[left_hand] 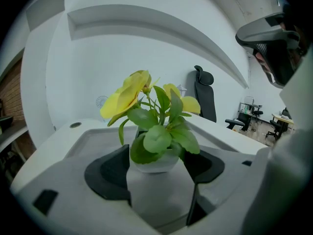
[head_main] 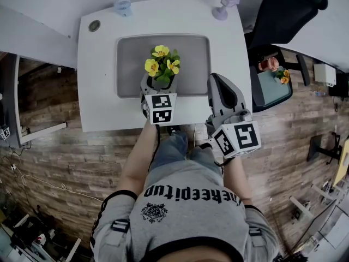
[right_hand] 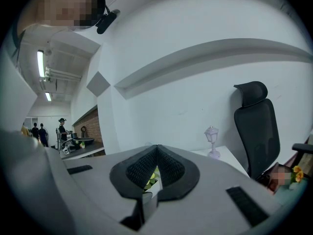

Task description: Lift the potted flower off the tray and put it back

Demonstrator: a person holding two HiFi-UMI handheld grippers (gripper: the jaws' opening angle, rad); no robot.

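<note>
One bench (head_main: 98, 102). One tray (head_main: 125, 75). One potted flower (head_main: 162, 64), with three yellow blooms. Two small ornaments: the blue ornament (head_main: 122, 6) and the lilac ornament (head_main: 226, 1). Two grippers: the left gripper (head_main: 159, 85) and the right gripper (head_main: 216, 79). One black chair (head_main: 289, 15).

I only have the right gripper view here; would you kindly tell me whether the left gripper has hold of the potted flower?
Observer: Yes, the left gripper has its jaws closed on the potted flower.
Operator: Thank you; where is that?
Observer: At the near edge of the grey tray.
Operator: And where is my right gripper?
Observer: The right gripper is beside the tray's right edge, above the white table.
</note>
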